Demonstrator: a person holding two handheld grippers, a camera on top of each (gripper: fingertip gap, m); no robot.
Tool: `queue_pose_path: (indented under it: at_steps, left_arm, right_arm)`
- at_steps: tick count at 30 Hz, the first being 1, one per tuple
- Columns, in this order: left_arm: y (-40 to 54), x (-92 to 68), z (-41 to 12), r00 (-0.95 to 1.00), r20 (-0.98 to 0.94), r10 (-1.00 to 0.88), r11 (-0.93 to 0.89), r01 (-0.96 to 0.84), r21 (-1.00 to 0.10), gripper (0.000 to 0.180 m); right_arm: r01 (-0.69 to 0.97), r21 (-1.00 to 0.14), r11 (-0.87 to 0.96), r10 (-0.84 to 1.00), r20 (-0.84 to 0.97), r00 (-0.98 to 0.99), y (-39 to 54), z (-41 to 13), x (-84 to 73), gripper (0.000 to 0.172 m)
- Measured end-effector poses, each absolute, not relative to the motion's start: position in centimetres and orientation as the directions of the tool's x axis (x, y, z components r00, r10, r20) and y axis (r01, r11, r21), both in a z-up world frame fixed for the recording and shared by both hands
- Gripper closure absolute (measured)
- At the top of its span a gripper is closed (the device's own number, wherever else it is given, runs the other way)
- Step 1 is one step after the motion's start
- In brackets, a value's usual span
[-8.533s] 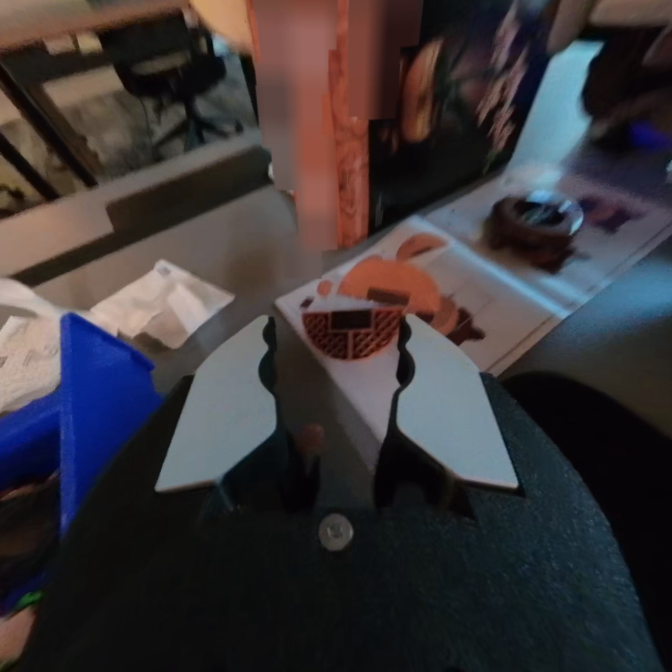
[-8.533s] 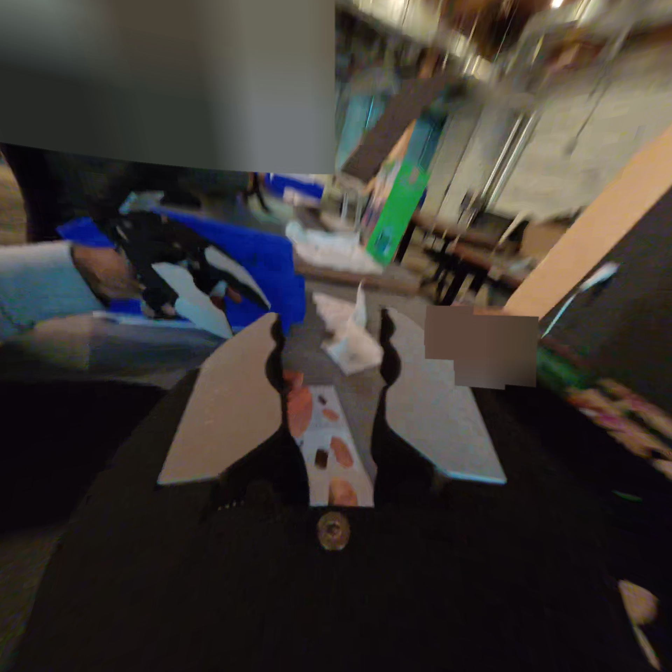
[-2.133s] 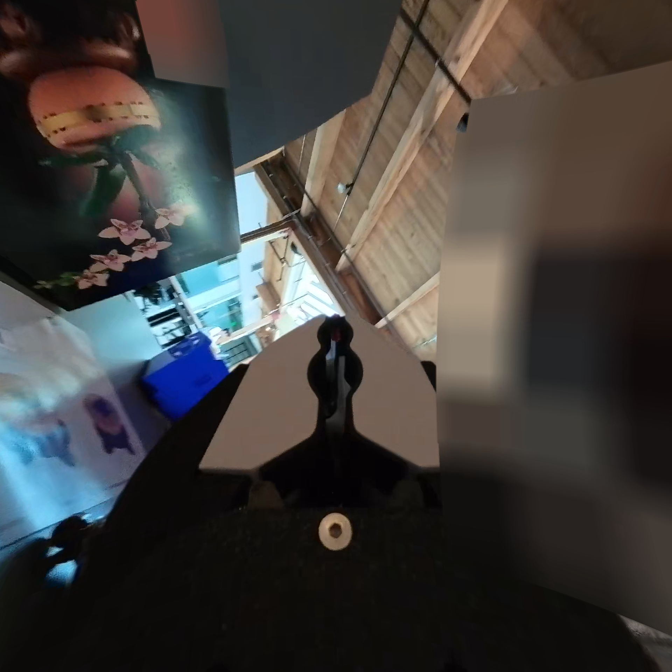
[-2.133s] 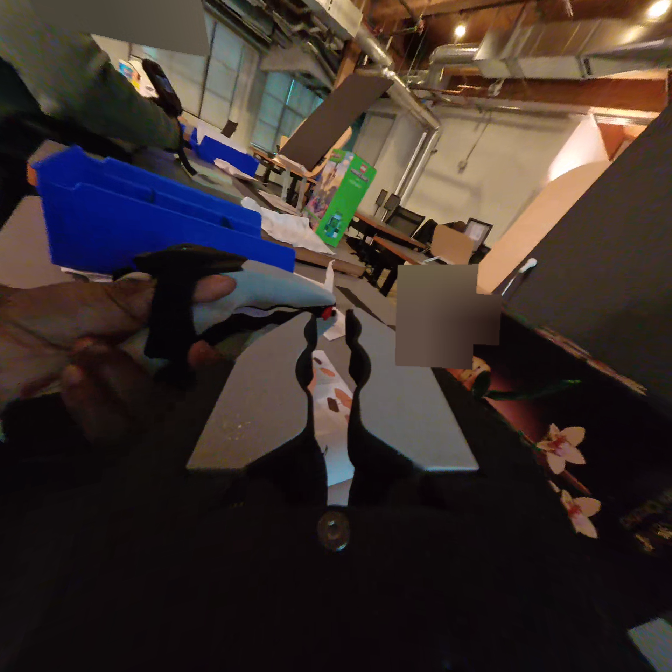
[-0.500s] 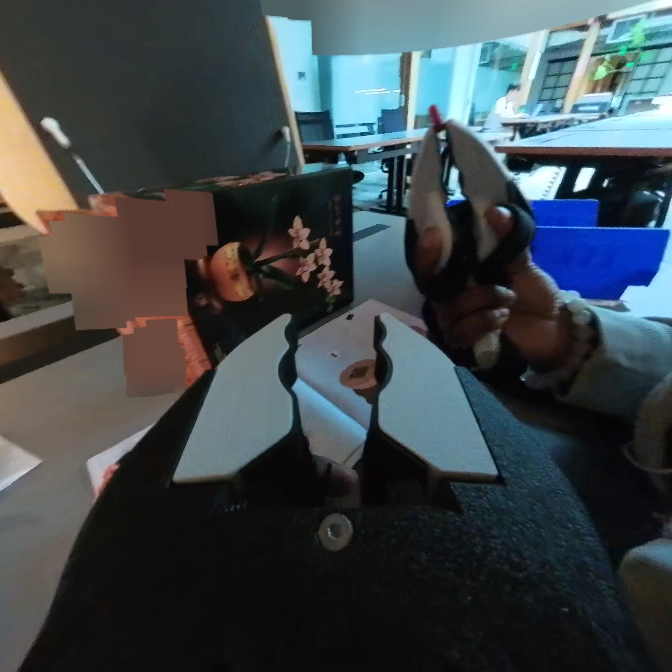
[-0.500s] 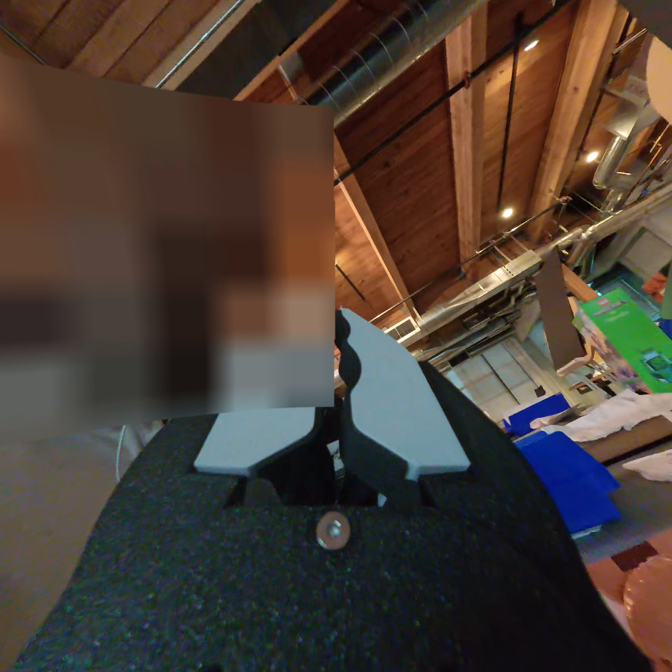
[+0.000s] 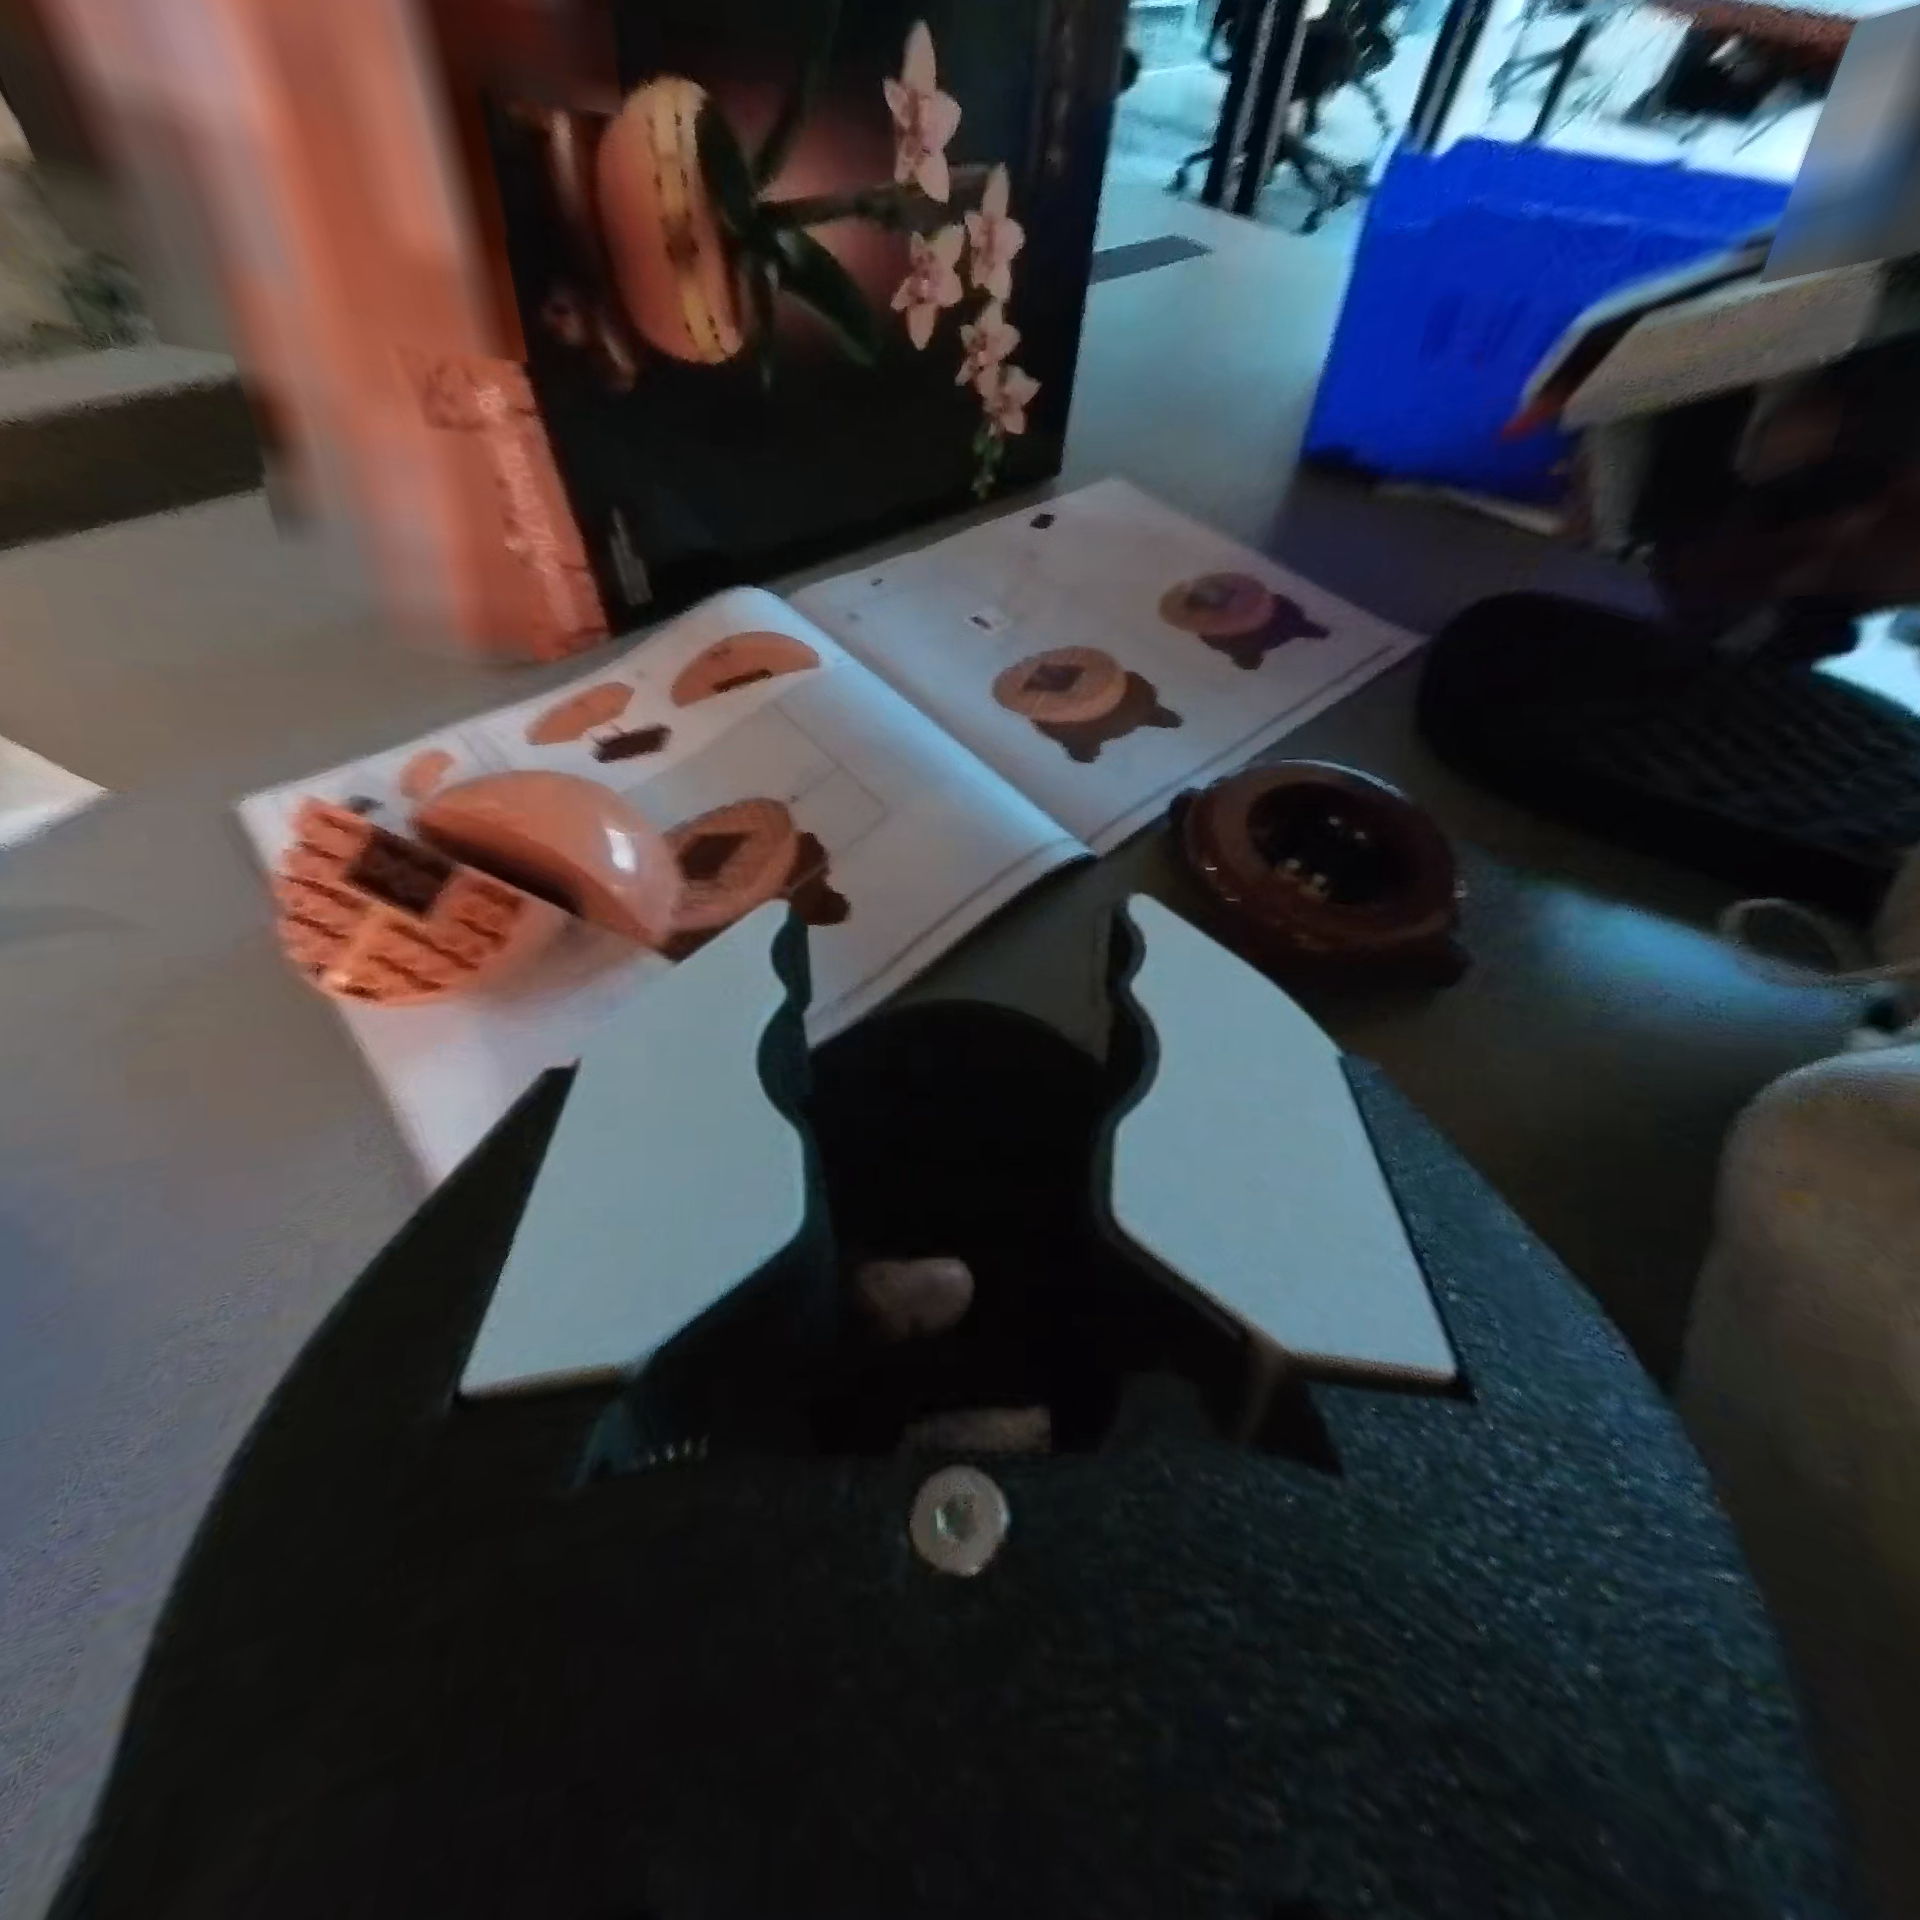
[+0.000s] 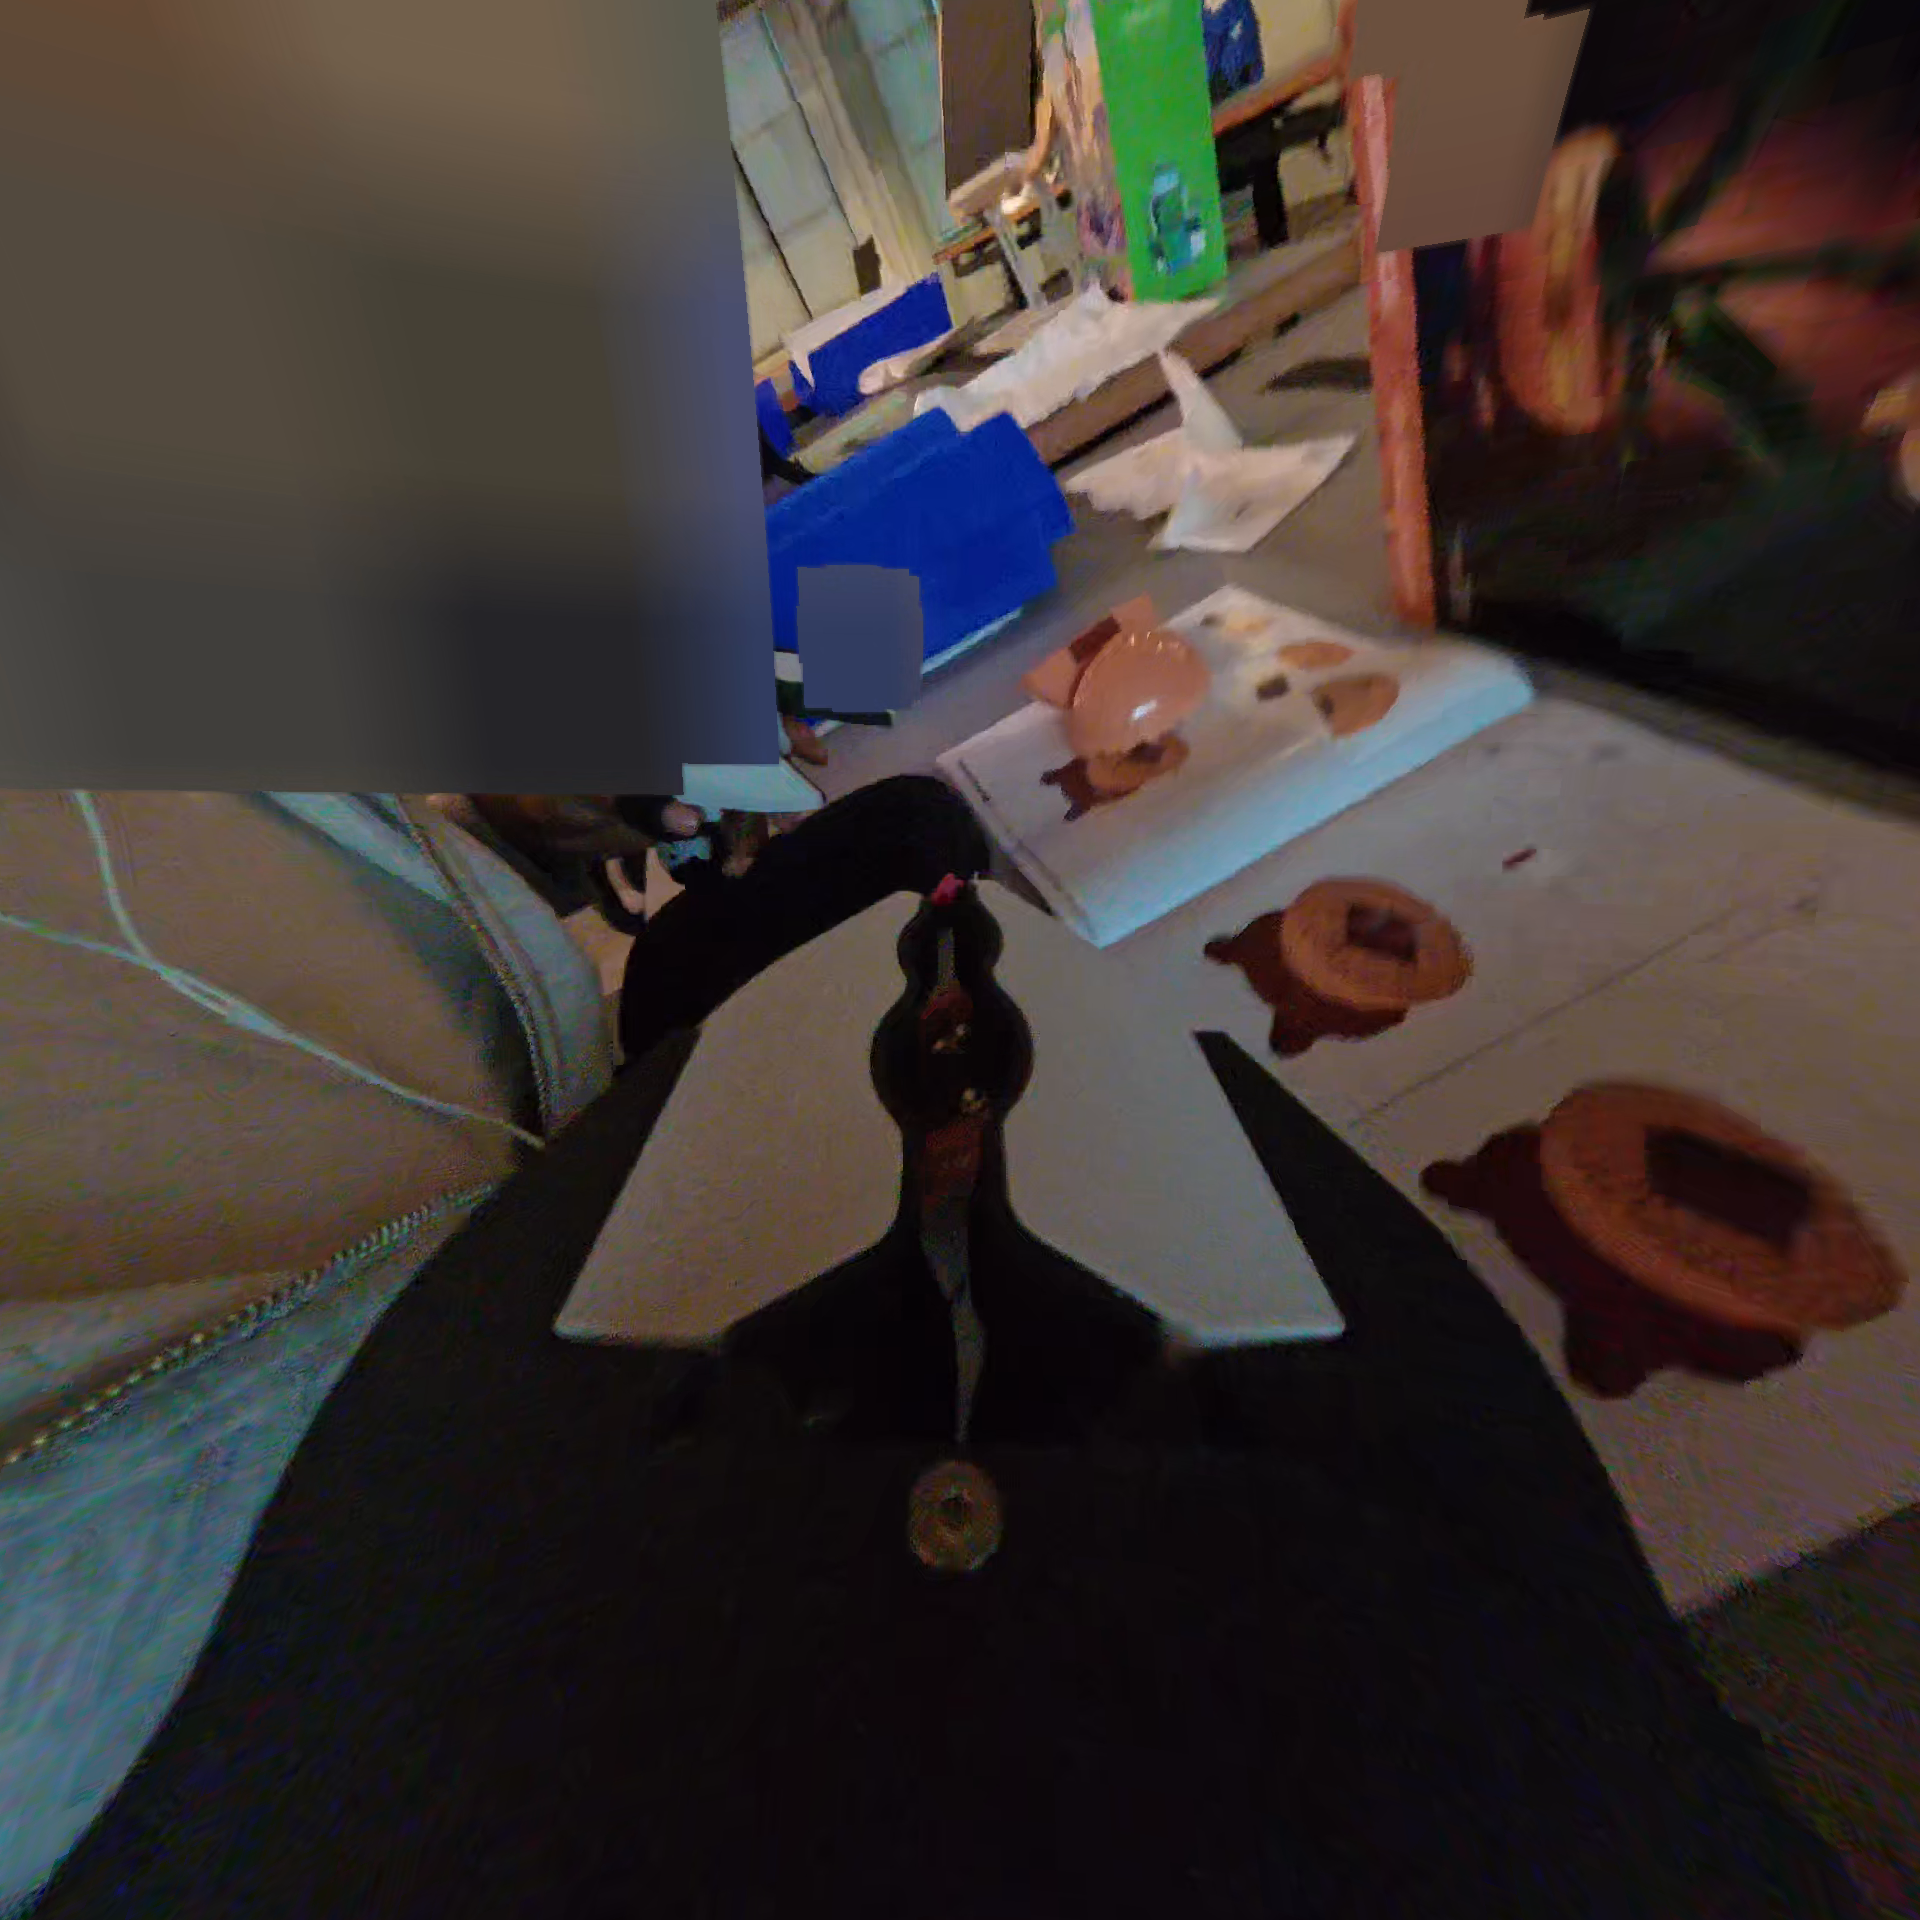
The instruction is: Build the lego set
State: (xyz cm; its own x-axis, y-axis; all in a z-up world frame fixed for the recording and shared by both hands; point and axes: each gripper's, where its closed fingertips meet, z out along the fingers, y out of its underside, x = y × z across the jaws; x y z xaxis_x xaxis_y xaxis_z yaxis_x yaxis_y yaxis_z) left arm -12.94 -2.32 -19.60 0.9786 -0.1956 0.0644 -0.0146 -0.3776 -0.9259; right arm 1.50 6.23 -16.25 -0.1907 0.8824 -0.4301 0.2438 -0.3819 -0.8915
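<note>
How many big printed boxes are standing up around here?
2. A dark box with pale flowers stands right behind the open booklet. A green box stands farther back in the room. More may be hidden behind the blurred patches.

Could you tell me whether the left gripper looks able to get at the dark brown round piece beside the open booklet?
Probably yes. The left gripper is open and holds nothing, and the dark brown round piece sits uncovered on the table just ahead to its right, beside the booklet.

Both wrist cameras low over table, angled down; shared: open booklet (image 7: 935, 748) (image 8: 1299, 769), dark flower-printed box (image 7: 810, 291) (image 8: 1662, 416).
</note>
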Motion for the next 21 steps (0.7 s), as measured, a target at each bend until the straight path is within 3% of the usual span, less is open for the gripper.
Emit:
queue_pose_path:
  at_steps: [6, 21]
  left_arm:
    - [-2.3, -12.2, -22.5, 0.974, 0.076, -0.214, -0.524, -0.049, -0.850, 0.139]
    - [-2.3, -11.2, -25.3, 0.961, -0.069, -0.269, -0.618, -0.227, -0.753, 0.140]
  right_arm:
    - [0.303, -0.887, -0.350, 0.896, -0.411, -0.170, 5.3, -19.3, 1.5, 0.170]
    - [0.347, -0.850, -0.397, 0.853, -0.481, -0.203, 4.9, -20.2, 1.4, 0.170]
